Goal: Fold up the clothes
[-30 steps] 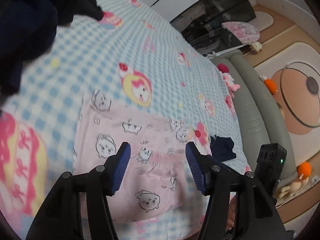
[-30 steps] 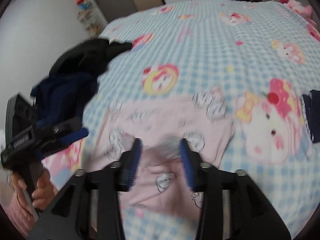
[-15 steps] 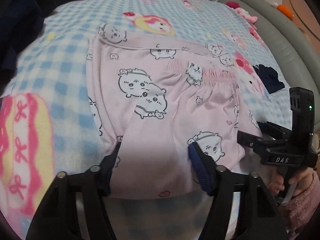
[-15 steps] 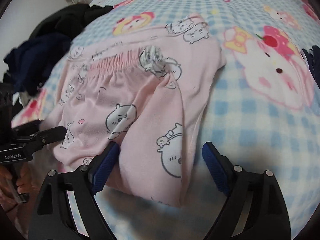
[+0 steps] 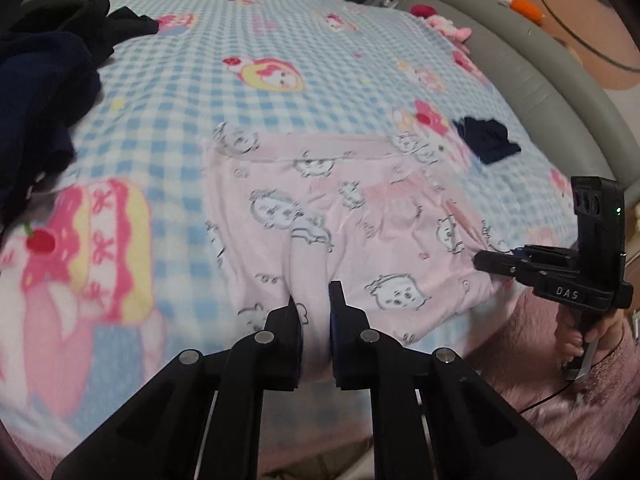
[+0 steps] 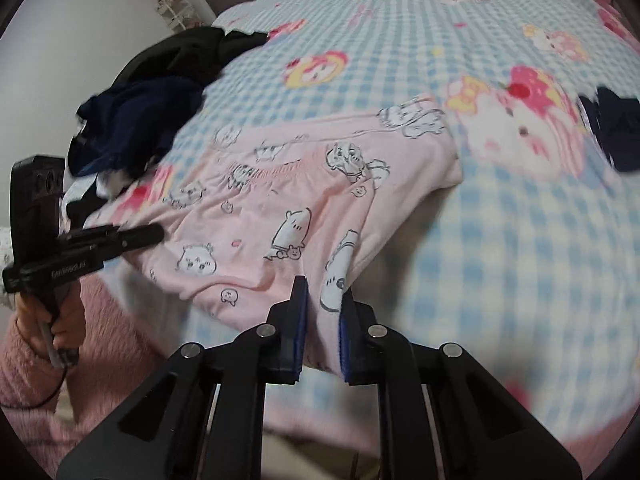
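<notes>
Pink pajama pants [image 5: 360, 216] printed with cartoon animals lie folded on the blue checked bedspread [image 5: 280, 40], waistband toward the far side. My left gripper [image 5: 313, 304] is shut on the near left edge of the pants. My right gripper [image 6: 325, 300] is shut on the near right edge of the pink pants [image 6: 288, 200], which is lifted a little off the bed. Each gripper shows in the other's view: the right gripper [image 5: 484, 260] at the right, the left gripper [image 6: 156, 234] at the left, both on the fabric's near edge.
A pile of dark clothes [image 5: 36, 92] sits at the far left of the bed. A small navy garment [image 5: 486, 140] lies to the right of the pants. A grey padded bed frame [image 5: 540, 80] runs along the right. A person's fuzzy pink sleeves [image 6: 80, 340] hold the grippers.
Both grippers were open above the pants, came down over the near edge, and have now shut on the fabric. The near edge is lifted slightly.
</notes>
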A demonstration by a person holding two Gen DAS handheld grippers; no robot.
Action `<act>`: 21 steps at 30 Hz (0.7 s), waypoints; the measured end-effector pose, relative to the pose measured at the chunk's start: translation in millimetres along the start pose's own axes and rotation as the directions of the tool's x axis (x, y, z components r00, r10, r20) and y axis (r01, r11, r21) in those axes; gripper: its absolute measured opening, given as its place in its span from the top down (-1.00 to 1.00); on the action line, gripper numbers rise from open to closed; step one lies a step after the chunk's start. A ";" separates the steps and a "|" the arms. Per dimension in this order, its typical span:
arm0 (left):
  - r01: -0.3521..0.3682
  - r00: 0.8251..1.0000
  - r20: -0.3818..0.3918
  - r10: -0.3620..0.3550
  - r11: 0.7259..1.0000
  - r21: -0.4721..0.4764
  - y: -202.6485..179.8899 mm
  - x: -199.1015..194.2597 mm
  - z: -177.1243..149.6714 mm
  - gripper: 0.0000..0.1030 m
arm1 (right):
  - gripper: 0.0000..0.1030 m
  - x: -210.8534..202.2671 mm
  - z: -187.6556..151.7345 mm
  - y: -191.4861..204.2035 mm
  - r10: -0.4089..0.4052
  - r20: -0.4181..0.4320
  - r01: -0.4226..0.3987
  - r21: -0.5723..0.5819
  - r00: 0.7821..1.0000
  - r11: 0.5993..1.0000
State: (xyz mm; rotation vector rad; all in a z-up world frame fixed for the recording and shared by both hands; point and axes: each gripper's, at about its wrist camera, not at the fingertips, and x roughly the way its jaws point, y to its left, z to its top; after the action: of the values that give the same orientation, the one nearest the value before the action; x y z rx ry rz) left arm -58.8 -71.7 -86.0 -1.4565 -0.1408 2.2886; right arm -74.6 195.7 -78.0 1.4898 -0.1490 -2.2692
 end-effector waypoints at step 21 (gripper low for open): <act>0.088 0.993 0.075 -0.085 0.996 -0.026 1.1 18.6 26.6 -0.04 | -0.41 59.9 32.5 9.5 -0.070 -0.005 0.069 -0.109 0.998 0.992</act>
State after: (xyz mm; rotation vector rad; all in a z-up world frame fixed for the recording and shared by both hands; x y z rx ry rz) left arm -89.4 -61.5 -90.1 -1.3529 -0.2555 2.2802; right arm -121.3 158.6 -112.4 1.4694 0.0293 -2.2862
